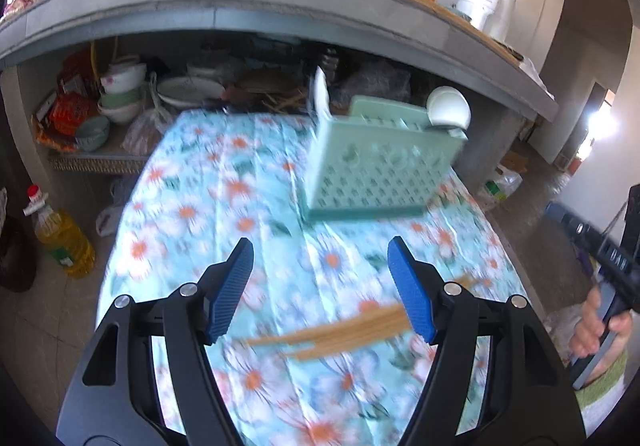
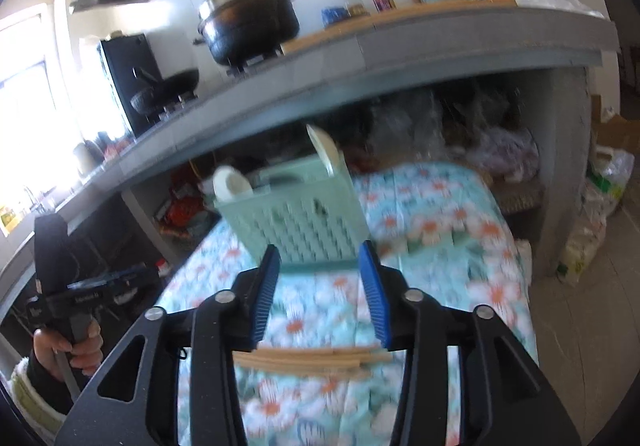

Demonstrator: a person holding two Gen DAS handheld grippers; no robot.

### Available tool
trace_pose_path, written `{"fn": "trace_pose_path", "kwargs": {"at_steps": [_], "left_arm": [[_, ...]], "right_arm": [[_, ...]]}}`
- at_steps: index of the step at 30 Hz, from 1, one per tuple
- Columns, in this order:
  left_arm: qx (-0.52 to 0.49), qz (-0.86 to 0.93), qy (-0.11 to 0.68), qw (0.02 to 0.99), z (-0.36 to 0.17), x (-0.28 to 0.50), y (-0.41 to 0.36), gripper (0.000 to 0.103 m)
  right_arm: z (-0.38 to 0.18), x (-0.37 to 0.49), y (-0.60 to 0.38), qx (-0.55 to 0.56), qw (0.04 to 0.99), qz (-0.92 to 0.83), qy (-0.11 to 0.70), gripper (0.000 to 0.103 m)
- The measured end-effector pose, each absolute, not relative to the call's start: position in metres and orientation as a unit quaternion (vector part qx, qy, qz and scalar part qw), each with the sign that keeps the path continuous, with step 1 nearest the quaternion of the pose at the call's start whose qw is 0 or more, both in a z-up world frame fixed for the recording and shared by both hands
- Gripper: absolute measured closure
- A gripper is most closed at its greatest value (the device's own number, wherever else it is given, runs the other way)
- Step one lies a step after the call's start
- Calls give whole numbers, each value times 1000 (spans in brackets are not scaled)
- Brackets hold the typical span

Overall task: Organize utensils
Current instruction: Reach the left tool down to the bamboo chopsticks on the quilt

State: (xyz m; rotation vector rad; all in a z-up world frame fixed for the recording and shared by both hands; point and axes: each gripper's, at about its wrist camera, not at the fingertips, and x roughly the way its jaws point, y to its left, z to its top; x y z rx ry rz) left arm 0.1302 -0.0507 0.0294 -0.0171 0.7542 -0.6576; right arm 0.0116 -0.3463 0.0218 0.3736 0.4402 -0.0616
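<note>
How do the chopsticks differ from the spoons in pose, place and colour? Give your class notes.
The chopsticks lie flat on the tablecloth; the spoons stand up in the green basket. The chopsticks are tan wood, bunched together; the spoons are white, set at opposite ends of the basket. Shared: neither is held, since the left gripper and right gripper are both open.

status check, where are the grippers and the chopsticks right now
Left gripper open, empty, above the cloth. Right gripper open, empty, over the chopsticks. Chopsticks loose on floral cloth, short of green basket. Nothing in between.
</note>
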Motion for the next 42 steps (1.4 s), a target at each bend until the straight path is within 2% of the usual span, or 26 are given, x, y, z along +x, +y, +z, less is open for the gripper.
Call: {"fn": "trace_pose_path", "kwargs": {"at_steps": [9,14,22,25,42], "left_arm": [[27,-314,405,859,-15,75,-72,37],[61,-296,393,869,-26,55,-82,38],[93,-311,379,866,-29,50,-95,70],[128,-324,361,865,-30,44,-107,75],[367,-321,269,831,-78,33,-184,75]], "right_arm": [[-51,-20,-336,261,901,-51,343,54],[-75,-31,-331,295,881,-47,368,55],[-88,-32,-331,341,866,-20,367,55],[-90,-28,-336,345,862,-21,370,55],[-89,-15,-373,351,855,-48,378,55]]}}
